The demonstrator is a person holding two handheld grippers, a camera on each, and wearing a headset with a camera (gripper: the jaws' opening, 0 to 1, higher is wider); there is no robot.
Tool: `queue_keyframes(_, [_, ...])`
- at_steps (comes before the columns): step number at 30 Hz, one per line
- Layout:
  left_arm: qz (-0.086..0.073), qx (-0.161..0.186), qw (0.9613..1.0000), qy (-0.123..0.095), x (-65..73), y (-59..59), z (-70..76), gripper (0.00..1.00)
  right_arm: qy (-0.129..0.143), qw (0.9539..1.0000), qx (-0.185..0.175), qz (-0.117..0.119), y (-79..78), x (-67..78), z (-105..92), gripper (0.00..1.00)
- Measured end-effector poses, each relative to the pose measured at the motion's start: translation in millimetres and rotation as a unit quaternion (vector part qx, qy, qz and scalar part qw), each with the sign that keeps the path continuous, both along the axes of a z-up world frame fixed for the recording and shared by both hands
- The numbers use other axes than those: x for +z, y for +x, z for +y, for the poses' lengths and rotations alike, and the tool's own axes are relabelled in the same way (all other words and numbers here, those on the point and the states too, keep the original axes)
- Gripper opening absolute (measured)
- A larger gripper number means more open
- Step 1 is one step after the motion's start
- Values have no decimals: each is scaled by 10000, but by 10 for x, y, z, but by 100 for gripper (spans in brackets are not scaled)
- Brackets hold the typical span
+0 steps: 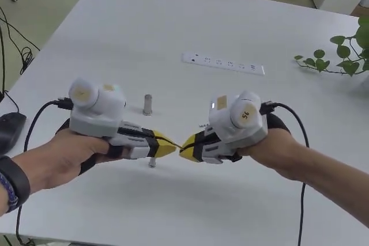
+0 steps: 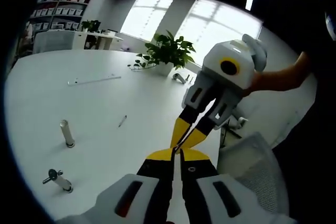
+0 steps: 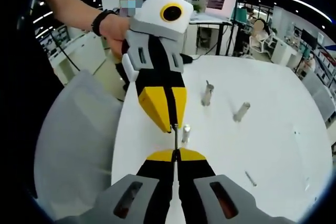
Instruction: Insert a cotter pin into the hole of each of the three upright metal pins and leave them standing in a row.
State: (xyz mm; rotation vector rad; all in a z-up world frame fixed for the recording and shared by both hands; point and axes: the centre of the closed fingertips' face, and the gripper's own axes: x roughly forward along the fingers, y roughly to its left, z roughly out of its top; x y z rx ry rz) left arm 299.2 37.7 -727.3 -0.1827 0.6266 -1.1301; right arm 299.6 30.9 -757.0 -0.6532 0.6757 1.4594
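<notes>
While the left gripper (image 1: 170,148) and the right gripper (image 1: 185,151) meet tip to tip above the white table (image 1: 173,21), a thin dark cotter pin (image 3: 174,129) bridges the small gap between their yellow tips. Both sets of jaws are pressed together, each pinching one end of it. In the right gripper view, one plain metal pin (image 3: 186,132) stands on the table just beyond the held cotter pin. A second metal pin (image 3: 208,94) farther off has a small cross-piece through its top, and a third metal pin (image 3: 241,111) stands to the side of that one, well apart from the tips. In the head view one of the metal pins shows upright beyond the grippers, another peeps out right under their tips. A loose cotter pin (image 2: 122,121) lies flat on the table. A power strip (image 1: 223,63) lies farther back, with a leafy plant (image 1: 340,56) at the table's right edge
</notes>
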Motion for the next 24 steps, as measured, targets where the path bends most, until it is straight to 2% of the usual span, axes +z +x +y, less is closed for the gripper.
queue_keyframes(15, [-21, 441, 9990, 57, -36, -8, 285, 8, -83, 9993, -360, -14, 11, -53, -133, 2])
queue_keyframes(24, [-18, 687, 9975, 147, -104, -45, 440, 10, -100, 9982, -596, -13, 15, -115, -222, 2])
